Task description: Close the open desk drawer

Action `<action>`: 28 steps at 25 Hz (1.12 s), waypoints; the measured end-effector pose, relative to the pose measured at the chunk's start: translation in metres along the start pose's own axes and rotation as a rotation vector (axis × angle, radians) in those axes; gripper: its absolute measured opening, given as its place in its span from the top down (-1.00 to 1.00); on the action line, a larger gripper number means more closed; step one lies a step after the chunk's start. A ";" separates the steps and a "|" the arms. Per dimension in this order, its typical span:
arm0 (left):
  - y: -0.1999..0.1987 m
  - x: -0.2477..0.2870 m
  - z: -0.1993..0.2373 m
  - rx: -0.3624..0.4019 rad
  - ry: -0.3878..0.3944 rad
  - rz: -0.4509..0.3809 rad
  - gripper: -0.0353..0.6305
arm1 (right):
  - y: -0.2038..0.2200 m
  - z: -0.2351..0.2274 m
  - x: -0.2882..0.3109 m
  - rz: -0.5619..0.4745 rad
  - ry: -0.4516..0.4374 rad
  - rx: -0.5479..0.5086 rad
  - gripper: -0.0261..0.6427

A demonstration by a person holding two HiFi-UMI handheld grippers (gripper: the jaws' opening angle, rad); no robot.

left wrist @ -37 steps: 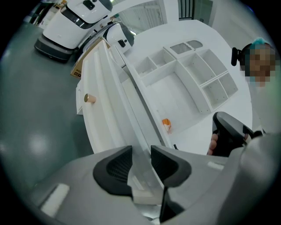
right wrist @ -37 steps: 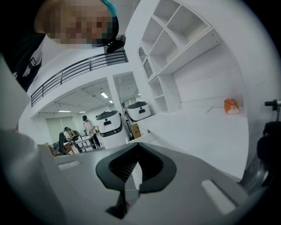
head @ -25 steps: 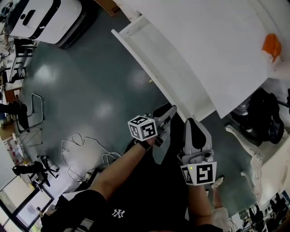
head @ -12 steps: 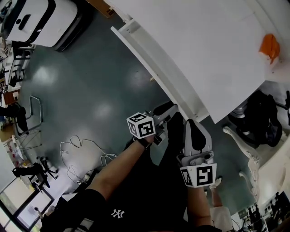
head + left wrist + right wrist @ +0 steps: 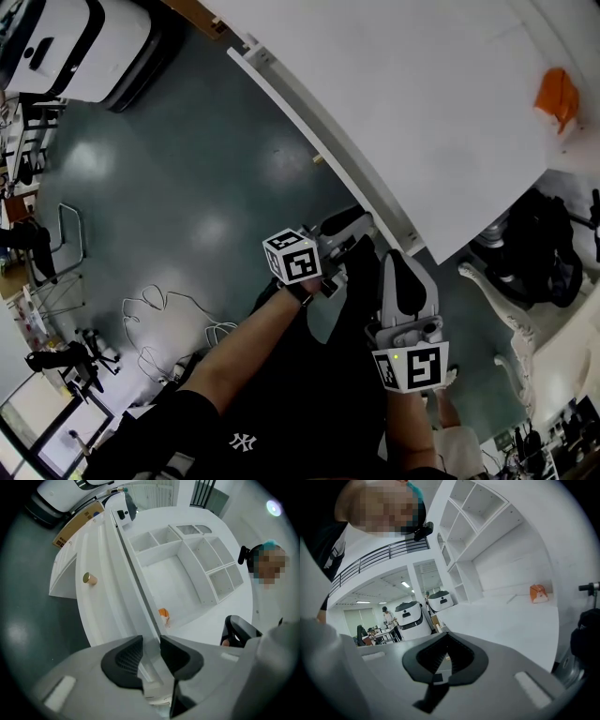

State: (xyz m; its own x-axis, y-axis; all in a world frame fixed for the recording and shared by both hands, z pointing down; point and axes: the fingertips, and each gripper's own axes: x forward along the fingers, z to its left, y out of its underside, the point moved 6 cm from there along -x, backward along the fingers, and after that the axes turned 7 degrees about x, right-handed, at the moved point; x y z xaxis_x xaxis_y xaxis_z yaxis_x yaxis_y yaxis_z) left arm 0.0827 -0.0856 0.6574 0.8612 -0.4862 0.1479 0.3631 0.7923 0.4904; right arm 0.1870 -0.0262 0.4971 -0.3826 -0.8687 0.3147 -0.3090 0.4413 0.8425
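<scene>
The white desk [image 5: 441, 103] fills the upper right of the head view. Its long drawer front [image 5: 309, 131] lies close along the desk edge and carries a small brass knob [image 5: 318, 159]. In the left gripper view the drawer front [image 5: 101, 597] and its knob [image 5: 89, 578] run up the left, with the desk top to their right. My left gripper [image 5: 356, 234] sits at the near end of the drawer front, jaws a narrow gap apart [image 5: 151, 651], and the white edge shows between them. My right gripper [image 5: 398, 261] hangs just below the desk corner, shut and holding nothing [image 5: 444, 660].
An orange object [image 5: 557, 94] lies on the desk's far side, near a white shelf unit [image 5: 187, 559]. A white machine [image 5: 66, 37] stands at the top left, with white cables [image 5: 169, 305] on the grey floor. A black bag [image 5: 539, 244] sits at the right and a cardboard box [image 5: 77, 527] by the desk's far end.
The drawer front has slid in toward the desk edge. My left gripper has moved up and right with it. The right gripper has barely shifted.
</scene>
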 end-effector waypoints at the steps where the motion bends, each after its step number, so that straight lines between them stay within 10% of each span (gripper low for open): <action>1: 0.000 0.003 0.001 -0.005 0.009 -0.006 0.54 | 0.000 -0.002 0.001 -0.001 0.001 -0.001 0.85; 28: -0.009 0.051 0.011 0.025 0.194 -0.022 0.61 | 0.013 -0.010 0.032 -0.047 -0.001 -0.031 0.85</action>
State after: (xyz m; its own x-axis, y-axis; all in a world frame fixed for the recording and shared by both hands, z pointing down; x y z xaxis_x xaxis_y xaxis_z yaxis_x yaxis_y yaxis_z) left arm 0.1189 -0.1216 0.6702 0.9066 -0.4209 -0.0305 0.3755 0.7715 0.5136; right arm 0.1795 -0.0500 0.5224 -0.3694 -0.8880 0.2737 -0.2997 0.3927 0.8695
